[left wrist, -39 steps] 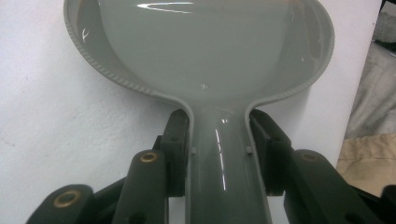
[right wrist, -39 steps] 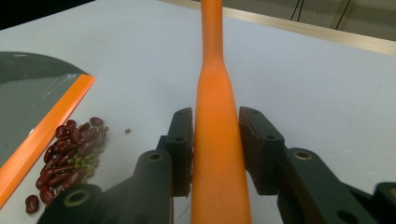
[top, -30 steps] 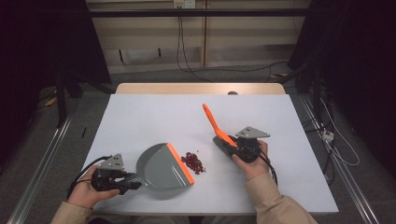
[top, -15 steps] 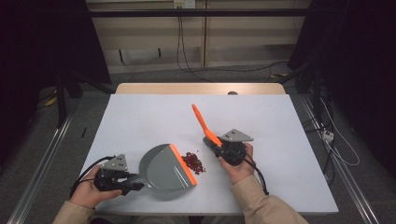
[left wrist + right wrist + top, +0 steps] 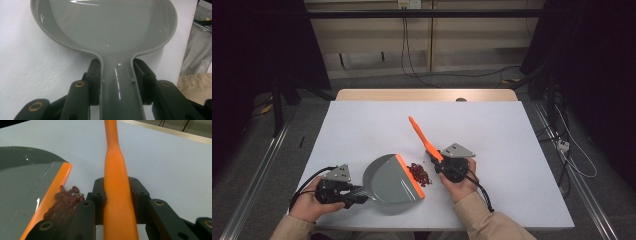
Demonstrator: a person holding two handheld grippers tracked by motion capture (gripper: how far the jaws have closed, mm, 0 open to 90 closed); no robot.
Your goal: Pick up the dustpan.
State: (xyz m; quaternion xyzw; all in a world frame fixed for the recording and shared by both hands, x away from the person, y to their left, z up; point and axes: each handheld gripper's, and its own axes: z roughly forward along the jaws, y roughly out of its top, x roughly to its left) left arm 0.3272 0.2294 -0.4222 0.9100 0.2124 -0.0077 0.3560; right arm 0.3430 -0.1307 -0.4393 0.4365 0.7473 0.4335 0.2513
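Since the earlier frames, the right gripper [image 5: 443, 165] has slid leftward across the table, bringing its orange plastic brush handle [image 5: 421, 138] close to the small pile of dark red beans [image 5: 420, 174]. Nearest the person, the left gripper [image 5: 354, 192] is clamped on the stem of the grey plastic dustpan with an orange lip [image 5: 389, 180], which lies flat on the white table [image 5: 522, 150]. The beans lie against that lip, between pan and brush. The right gripper's jaws are closed tight around the handle, which slants up and away.
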